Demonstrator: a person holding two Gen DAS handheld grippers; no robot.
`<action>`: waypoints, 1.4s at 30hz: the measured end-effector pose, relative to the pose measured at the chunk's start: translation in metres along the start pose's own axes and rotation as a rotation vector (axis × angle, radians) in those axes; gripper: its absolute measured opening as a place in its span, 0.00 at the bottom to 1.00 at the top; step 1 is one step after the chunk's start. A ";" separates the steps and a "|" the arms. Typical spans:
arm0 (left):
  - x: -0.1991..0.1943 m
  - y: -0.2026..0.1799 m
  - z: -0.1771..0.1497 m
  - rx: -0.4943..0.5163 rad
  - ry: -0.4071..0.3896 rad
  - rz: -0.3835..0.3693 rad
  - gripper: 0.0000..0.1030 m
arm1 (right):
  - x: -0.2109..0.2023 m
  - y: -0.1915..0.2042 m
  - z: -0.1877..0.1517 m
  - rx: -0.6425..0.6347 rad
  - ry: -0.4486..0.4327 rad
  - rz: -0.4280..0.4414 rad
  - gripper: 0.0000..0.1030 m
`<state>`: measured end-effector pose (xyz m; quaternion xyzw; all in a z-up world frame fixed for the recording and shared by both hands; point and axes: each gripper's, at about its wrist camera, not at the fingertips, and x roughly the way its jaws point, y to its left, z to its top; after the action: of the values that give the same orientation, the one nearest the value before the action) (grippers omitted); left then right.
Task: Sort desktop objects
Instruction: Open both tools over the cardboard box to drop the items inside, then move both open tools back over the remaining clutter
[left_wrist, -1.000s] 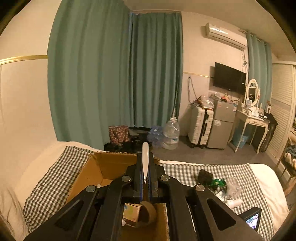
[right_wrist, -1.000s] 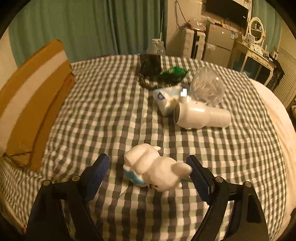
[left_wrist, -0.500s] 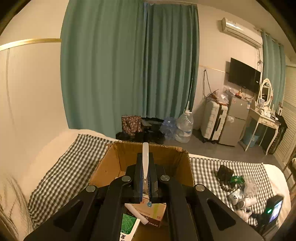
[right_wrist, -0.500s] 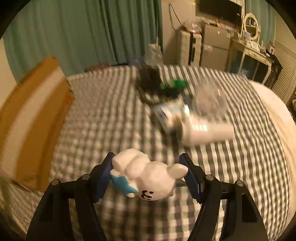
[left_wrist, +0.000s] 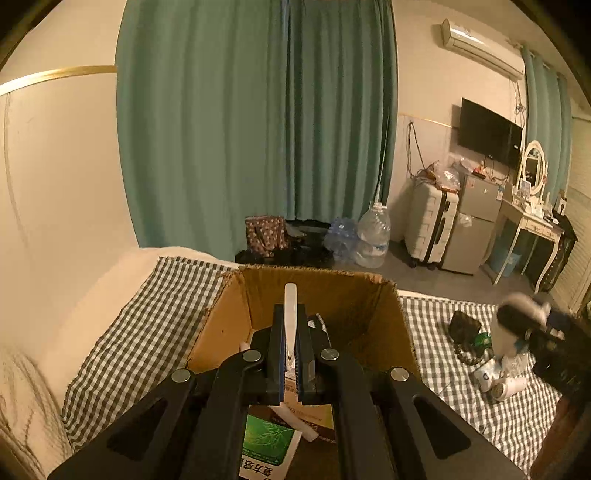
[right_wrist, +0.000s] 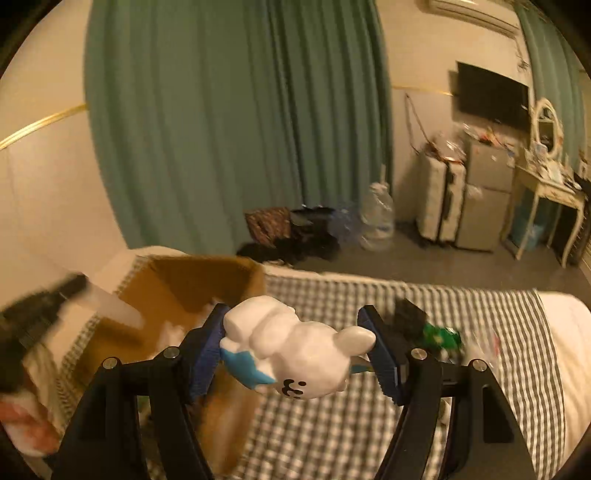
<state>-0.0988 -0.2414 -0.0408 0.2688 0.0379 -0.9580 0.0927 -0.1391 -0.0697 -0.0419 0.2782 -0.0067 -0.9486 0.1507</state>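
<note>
My left gripper (left_wrist: 290, 314) is shut on a thin white stick (left_wrist: 290, 297) that stands up between its pads, above the open cardboard box (left_wrist: 354, 295). My right gripper (right_wrist: 295, 332) is shut on a white bunny figurine (right_wrist: 306, 350) with a blue patch, held in the air over the checked cloth (right_wrist: 332, 424) just right of the box (right_wrist: 207, 280). The right wrist view shows the left gripper (right_wrist: 70, 290) and its stick (right_wrist: 114, 310) blurred at the left. The right gripper (left_wrist: 543, 332) is a blur at the right edge of the left wrist view.
Inside the box lie a green-labelled packet (left_wrist: 269, 443) and a small carton. On the cloth to the right sit a black item (left_wrist: 464, 325), a green wrapper (left_wrist: 484, 338) and a white cylinder (left_wrist: 511, 387). Beyond the bed are curtains, a water jug (left_wrist: 373, 236) and a suitcase.
My right gripper closed on the bunny and lifted it off the cloth, swinging left to the box. My left gripper moved forward over the box, still holding the stick.
</note>
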 end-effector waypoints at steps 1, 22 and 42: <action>0.003 0.002 -0.001 -0.003 0.010 -0.002 0.03 | 0.000 0.007 0.005 -0.010 -0.004 0.013 0.69; 0.085 0.028 -0.041 -0.048 0.294 0.020 0.03 | 0.114 0.104 -0.005 -0.139 0.179 0.127 0.69; 0.060 0.016 -0.024 -0.027 0.187 0.041 0.74 | 0.085 0.074 0.003 -0.064 0.096 0.071 0.77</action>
<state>-0.1333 -0.2637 -0.0931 0.3565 0.0536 -0.9260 0.1117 -0.1875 -0.1648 -0.0766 0.3178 0.0211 -0.9280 0.1935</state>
